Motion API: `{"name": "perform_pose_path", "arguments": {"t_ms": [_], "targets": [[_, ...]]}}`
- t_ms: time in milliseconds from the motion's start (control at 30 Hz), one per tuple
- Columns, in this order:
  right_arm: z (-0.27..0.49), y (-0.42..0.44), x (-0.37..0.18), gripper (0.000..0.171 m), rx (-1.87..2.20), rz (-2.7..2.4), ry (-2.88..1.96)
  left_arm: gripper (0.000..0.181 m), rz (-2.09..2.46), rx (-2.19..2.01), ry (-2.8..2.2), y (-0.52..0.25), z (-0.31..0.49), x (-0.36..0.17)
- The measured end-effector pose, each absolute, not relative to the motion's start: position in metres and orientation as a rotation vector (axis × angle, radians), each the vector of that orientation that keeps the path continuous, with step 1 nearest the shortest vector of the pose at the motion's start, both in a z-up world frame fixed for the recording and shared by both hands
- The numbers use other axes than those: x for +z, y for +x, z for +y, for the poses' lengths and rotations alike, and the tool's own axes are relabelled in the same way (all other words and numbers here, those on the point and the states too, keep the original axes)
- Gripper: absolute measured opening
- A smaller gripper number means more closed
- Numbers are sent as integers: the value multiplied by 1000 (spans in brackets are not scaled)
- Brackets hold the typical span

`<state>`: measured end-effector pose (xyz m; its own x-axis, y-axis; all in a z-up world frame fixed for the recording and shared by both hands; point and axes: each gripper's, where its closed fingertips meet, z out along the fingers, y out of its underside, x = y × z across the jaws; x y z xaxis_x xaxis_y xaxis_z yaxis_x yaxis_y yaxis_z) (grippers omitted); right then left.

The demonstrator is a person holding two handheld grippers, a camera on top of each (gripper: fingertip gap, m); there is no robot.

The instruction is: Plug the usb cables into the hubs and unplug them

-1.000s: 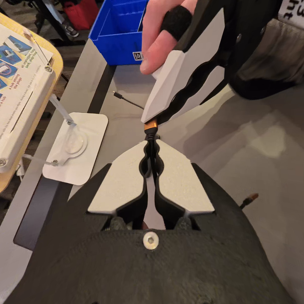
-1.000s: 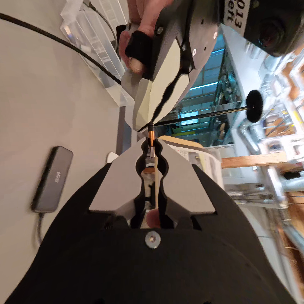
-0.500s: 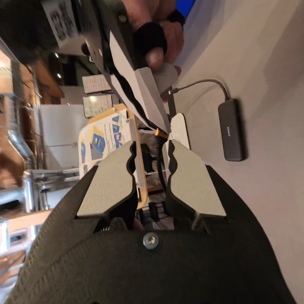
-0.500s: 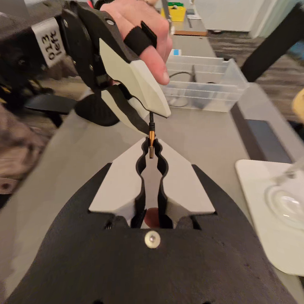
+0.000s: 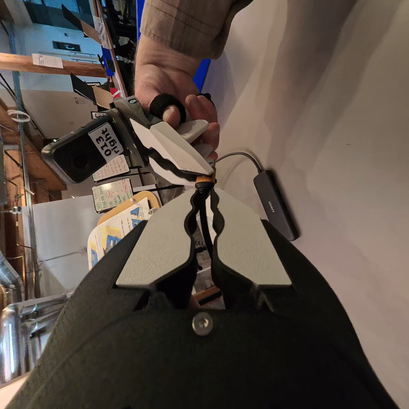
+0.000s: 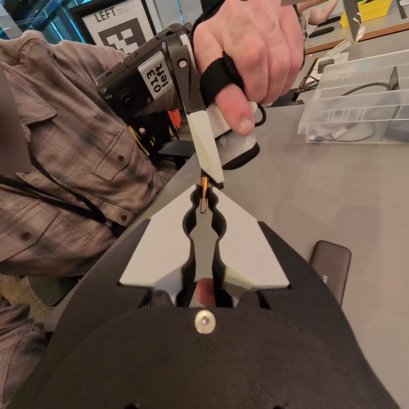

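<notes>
Plug (image 6: pixel 203 194) pinched at right gripper (image 6: pixel 203 192) tips, metal end inward; left gripper (image 5: pixel 202 194) slack around cable (image 5: pixel 204 221). Hub (image 5: pixel 276 205) lies just beside. Thin tip grip, plug could twist when pushed in.

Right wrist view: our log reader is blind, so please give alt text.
The right gripper pinches an orange-collared USB plug at its tips, meeting the hand-held left gripper above a grey table. A dark hub lies right.
</notes>
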<state>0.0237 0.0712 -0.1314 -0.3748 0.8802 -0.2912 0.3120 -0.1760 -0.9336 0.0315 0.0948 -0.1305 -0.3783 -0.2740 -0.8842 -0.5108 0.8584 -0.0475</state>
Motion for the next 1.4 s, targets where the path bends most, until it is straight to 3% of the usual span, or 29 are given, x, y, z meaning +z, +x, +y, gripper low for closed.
{"name": "perform_pose_path", "arguments": {"t_ms": [167,333,533,700,733,1133,1267,1400], "targets": [[77,23,-128,4,1562,-1582,-1374,8,1933,251,-673,29,99,-130],[105,18,-115,30,1181,-1514,-1338,7,1816,113,-948,21,115,-129],[127,23,-109,31,421,-1632,-1182,6,1642,-126,-1251,12,130,-123],[144,19,-106,17,-53,-1668,-1081,6,1550,-274,-1380,12,134,-117],[146,19,-108,10,-79,-1667,-1085,6,1536,-307,-1375,13,133,-113],[137,16,-93,1,177,-1577,-1048,6,1447,-374,-1336,14,134,-101],[142,16,-91,3,95,-1558,-1028,6,1444,-334,-1366,14,139,-106],[146,18,-95,17,-91,-1610,-1007,6,1447,-177,-1346,12,146,-107]]}}
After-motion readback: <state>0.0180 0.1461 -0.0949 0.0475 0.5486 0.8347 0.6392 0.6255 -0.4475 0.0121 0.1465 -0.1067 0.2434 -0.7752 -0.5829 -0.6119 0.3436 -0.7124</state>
